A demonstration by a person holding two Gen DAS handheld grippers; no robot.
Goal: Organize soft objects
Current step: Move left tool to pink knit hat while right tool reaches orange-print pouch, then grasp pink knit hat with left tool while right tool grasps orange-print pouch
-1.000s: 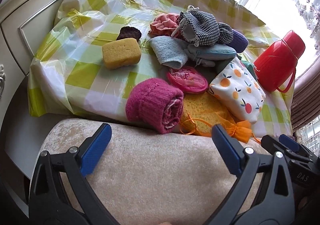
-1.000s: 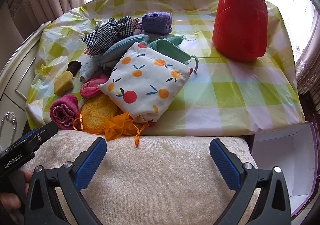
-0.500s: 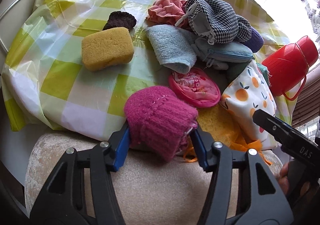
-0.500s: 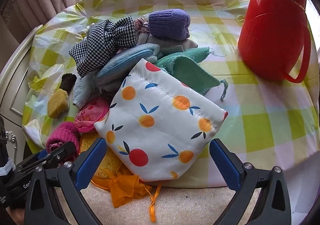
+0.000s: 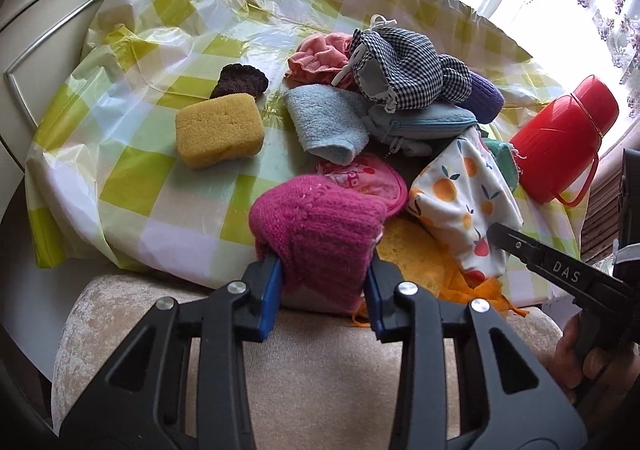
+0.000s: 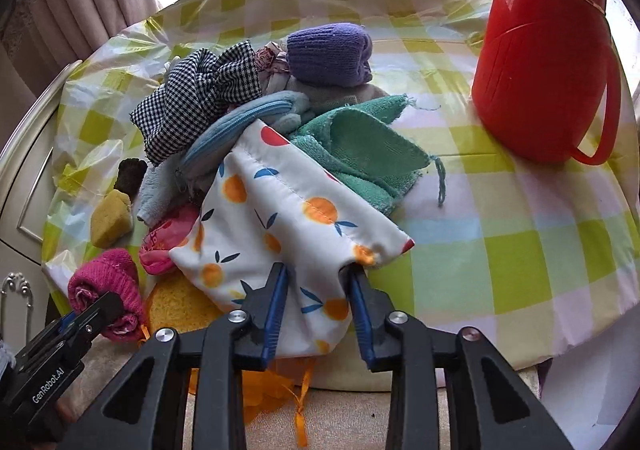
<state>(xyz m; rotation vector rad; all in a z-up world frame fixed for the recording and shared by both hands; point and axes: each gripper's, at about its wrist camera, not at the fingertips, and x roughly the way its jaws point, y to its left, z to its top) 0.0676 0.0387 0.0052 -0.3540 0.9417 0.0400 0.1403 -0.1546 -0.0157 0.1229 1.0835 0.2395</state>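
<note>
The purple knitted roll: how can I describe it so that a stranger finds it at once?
Start at the tall red jug on the checked tablecloth. Beside it lies a heap of soft things; the purple knitted roll sits at its far end, next to the checked cloth. Nothing else there is purple.

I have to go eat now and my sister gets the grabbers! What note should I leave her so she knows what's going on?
Left gripper: shut on the pink knitted roll, at the near table edge.
Right gripper: shut on the near edge of the fruit-print pouch, which lies on the pile.
On the checked tablecloth: yellow sponge, blue towel, checkered bag, purple knit roll, green cloth, all heaped together. The red jug stands apart.
Done: two things gripped, nothing sorted.
Left: put both somewhere, then sort the pile.
</note>
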